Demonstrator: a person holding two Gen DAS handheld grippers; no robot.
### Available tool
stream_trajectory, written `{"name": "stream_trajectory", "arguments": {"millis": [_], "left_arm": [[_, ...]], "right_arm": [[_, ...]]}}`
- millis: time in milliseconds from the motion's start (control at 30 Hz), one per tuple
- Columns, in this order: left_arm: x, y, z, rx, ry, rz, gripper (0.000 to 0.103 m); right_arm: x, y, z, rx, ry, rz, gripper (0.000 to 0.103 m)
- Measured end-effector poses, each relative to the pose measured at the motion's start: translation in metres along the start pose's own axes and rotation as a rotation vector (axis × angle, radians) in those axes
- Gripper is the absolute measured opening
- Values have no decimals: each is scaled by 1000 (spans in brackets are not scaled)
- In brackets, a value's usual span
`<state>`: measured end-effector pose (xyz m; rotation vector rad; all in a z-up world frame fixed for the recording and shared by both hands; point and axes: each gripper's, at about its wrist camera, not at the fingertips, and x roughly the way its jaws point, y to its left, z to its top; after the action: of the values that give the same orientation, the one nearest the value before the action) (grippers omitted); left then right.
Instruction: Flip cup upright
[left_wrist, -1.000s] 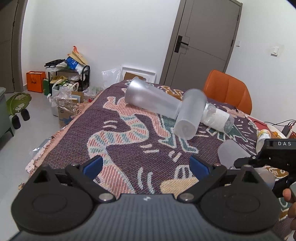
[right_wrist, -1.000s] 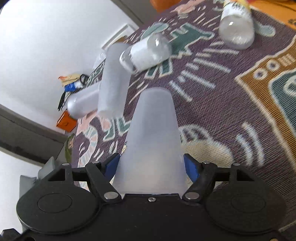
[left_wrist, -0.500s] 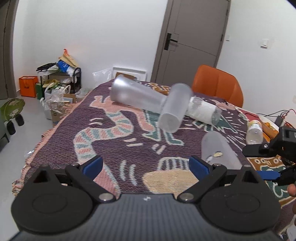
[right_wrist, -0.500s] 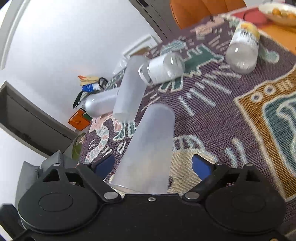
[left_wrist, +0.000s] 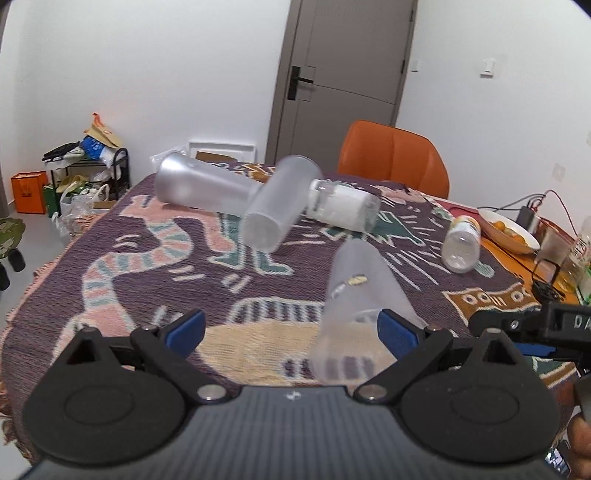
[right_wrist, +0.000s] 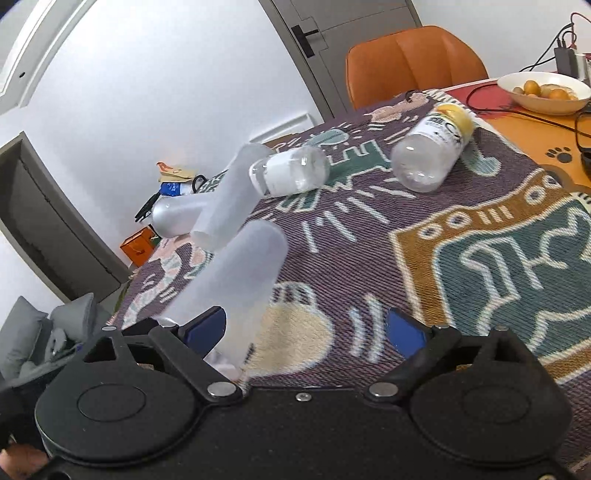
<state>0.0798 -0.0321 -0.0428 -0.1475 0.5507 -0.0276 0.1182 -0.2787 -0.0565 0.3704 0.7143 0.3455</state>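
Cup of frosted translucent plastic is seen tilted on the patterned woven tablecloth, its closed narrower end raised away from the camera and its wide mouth low at the near edge of the cloth. In the left wrist view it lies just inside the right blue pad of the left gripper, whose jaws are spread wide with nothing held between them. In the right wrist view the same cup leans beside the left blue pad of the right gripper; those jaws are likewise spread wide, and no grip on the cup is shown. Whether the pad touches the cup wall cannot be told. The right gripper's black body is also visible at the right edge of the left wrist view.

Farther back on the cloth, a frosted tumbler is propped at an angle across a silvery flared vase lying on its side. Just beside the tumbler a clear jar with white contents lies on its side. A clear bottle with a yellow cap lies well apart to the right. A white bowl of orange fruit rests on the bare orange tabletop beyond the cloth. An orange chair stands behind the table, before a grey door.
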Motion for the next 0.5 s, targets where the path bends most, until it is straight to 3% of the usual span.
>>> {"name": "stream_trajectory", "arguments": {"millis": [333, 500], "left_arm": [[-9, -25, -2, -16, -66, -53, 99], [-2, -37, -8, 15, -81, -30, 99]], "right_arm": [[-3, -33, -18, 57, -7, 7, 95], [-6, -46, -22, 94, -20, 18, 95]]}}
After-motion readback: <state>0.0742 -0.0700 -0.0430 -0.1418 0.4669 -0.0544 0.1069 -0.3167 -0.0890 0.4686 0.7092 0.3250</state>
